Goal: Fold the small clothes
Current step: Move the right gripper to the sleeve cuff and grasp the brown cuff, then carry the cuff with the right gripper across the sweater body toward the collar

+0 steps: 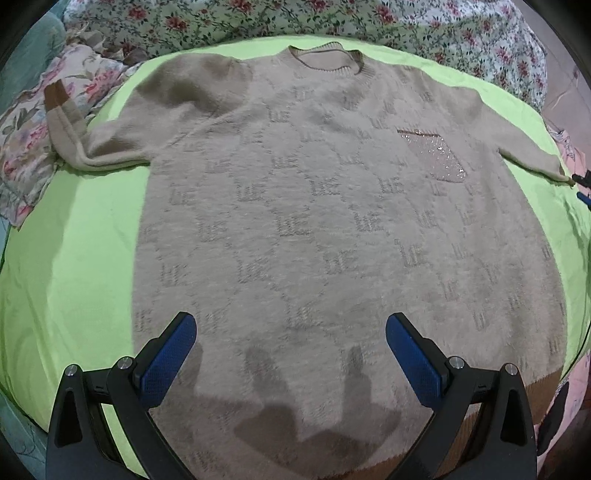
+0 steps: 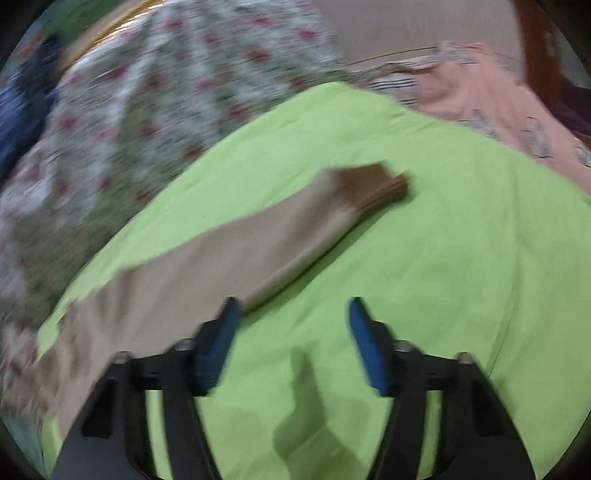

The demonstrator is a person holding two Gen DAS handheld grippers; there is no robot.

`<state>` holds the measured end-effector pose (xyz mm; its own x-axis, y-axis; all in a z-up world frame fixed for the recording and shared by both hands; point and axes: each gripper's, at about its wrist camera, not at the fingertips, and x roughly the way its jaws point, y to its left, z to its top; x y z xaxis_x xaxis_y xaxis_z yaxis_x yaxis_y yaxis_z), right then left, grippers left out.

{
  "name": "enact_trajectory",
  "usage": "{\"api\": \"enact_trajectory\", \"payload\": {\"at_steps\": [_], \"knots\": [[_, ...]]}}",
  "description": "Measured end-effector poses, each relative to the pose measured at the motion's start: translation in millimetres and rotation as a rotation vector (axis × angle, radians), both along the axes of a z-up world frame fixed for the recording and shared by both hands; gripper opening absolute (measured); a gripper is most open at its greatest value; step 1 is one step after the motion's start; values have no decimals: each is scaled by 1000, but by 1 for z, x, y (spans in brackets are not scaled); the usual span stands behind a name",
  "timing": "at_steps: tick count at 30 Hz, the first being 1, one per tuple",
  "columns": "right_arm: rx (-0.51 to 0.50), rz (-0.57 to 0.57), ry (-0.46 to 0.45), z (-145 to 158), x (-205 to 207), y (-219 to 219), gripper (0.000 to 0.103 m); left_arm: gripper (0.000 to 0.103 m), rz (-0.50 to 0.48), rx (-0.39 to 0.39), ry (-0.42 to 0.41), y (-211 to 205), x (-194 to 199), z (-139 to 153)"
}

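Observation:
A beige fuzzy sweater (image 1: pixel 314 206) lies flat, front up, on a lime green sheet (image 1: pixel 74 266), neck at the far side. It has a sequin chest pocket (image 1: pixel 437 153) and brown cuffs and hem. My left gripper (image 1: pixel 290 325) is open and empty above the sweater's lower body. In the blurred right wrist view, the sweater's sleeve (image 2: pixel 236 247) with its brown cuff (image 2: pixel 373 184) stretches across the green sheet (image 2: pixel 443 240). My right gripper (image 2: pixel 293 308) is open and empty just above the sheet, beside the sleeve's near edge.
Floral bedding (image 1: pixel 369 22) lies behind the sheet, and a floral cloth (image 1: pixel 33 129) at the left under the other sleeve's cuff (image 1: pixel 55 96). A pink garment (image 2: pixel 491 99) lies at the far right. The right gripper's tip (image 1: pixel 581 184) shows at the right edge.

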<state>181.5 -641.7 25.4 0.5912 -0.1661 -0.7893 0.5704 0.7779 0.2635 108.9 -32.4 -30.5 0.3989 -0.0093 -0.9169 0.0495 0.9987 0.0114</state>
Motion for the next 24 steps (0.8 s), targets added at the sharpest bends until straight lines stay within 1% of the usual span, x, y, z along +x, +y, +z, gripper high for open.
{"api": "enact_trajectory", "payload": {"at_steps": [3,5,7,9,10,11,12,14,15,16,17,20,21,22,24], "knots": [[80,-72,-29,-13,18,-33,48,103,6,-8,10,-3,7,-3],[82,-102,-25,-24,27,-42,48,103,10,-14,17,-4,11,-5],[61,-100,-17,-34,42,-49,48,103,10,-14,30,-7,13,-8],[74,-123,-26,-40,44,-56,37,103,5,-14,31,-8,15,-10],[82,-125,-34,-39,42,-56,17,103,4,-11,34,-9,15,-11],[85,-114,-42,-36,42,-54,8,103,1,-10,32,-9,16,-11],[69,-96,-52,-30,42,-47,8,103,0,-10,31,-9,16,-12],[19,-8,-86,-10,44,-18,8,103,-1,-11,28,-7,17,-15],[9,48,-104,0,46,-1,8,103,-2,-5,25,-8,17,-16],[11,130,-124,12,50,25,8,103,-4,1,22,-8,16,-16],[22,186,-134,20,51,44,8,103,-8,6,10,-8,16,-15],[104,362,-161,37,62,111,7,103,-15,-10,-17,-7,14,-12],[132,403,-166,39,65,130,7,103,-15,-17,-19,-5,14,-11],[177,460,-172,40,72,158,7,103,-13,-26,-19,-2,14,-11],[253,525,-168,36,81,197,7,103,-5,-66,-16,5,15,-10]]}}
